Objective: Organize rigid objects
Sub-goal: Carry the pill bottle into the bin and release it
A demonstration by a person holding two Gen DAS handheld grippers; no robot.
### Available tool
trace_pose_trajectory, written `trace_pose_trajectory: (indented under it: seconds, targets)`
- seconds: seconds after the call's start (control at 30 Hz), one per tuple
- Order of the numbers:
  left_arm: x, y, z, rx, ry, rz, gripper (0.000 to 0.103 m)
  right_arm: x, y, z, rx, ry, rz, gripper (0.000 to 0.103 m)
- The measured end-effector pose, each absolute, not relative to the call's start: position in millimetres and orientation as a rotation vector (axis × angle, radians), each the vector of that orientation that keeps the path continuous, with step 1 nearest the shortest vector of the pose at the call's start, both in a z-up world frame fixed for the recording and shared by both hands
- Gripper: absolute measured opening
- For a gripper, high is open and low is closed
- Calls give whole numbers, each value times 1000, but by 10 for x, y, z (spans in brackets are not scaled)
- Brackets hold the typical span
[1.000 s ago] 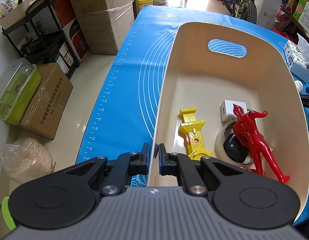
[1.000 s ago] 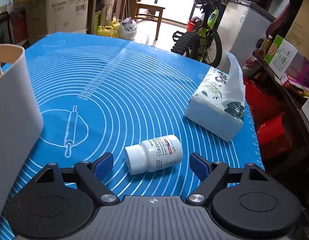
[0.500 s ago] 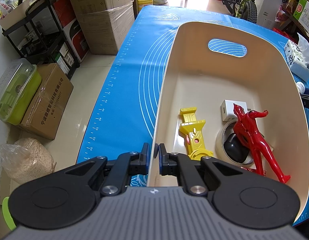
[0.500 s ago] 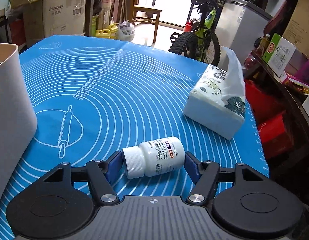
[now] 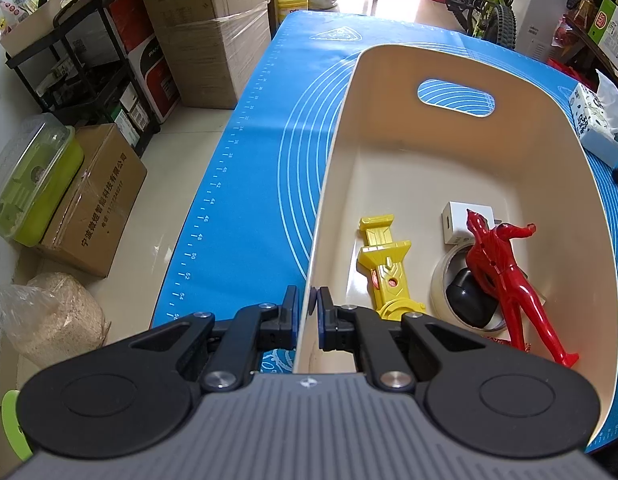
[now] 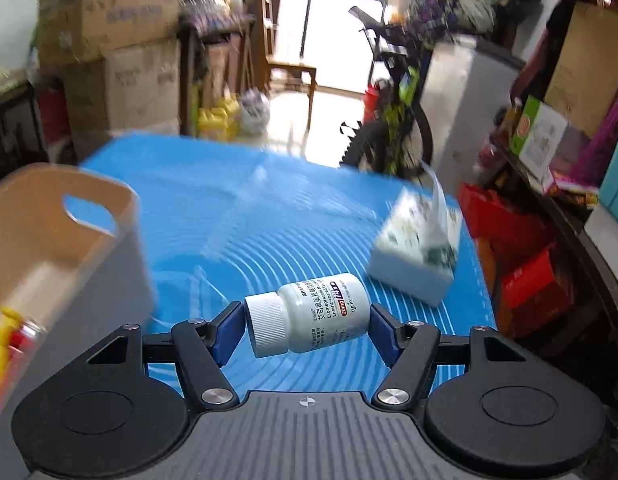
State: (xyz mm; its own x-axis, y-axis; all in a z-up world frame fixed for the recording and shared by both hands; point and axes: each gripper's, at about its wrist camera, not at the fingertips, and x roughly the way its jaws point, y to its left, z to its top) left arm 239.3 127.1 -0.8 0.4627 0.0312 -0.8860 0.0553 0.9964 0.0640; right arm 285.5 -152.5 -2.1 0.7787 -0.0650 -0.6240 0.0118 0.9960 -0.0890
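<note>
Here we pinch the near wall of the cream bin [image 5: 461, 80] between the left gripper [image 5: 307, 314] jaws to steady it, while the right gripper [image 6: 307, 330] jaws clamp the white pill bottle [image 6: 309, 320] end to end, crosswise between them, above the blue mat [image 6: 245, 216] for transfer.

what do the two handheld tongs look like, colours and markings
Both match. The left tongs and right tongs each have a grey ribbed body with a small crosshair mark, two black round-lobed housings, black linkage arms with silver pivot screws, and blue pads on the fingers. No cables or sleeves show.
</note>
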Motion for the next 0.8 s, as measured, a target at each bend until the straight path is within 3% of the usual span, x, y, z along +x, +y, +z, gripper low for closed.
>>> trace_pose_trajectory:
  seconds: [0.33,0.8]
  targets:
    - [2396,1271,0,86,1090,-14,11,2738,-729,471,-66,569,184,69]
    - [2398,1269,1,84,1091,-13,11,2735,66,-14,-131,761,300,69]
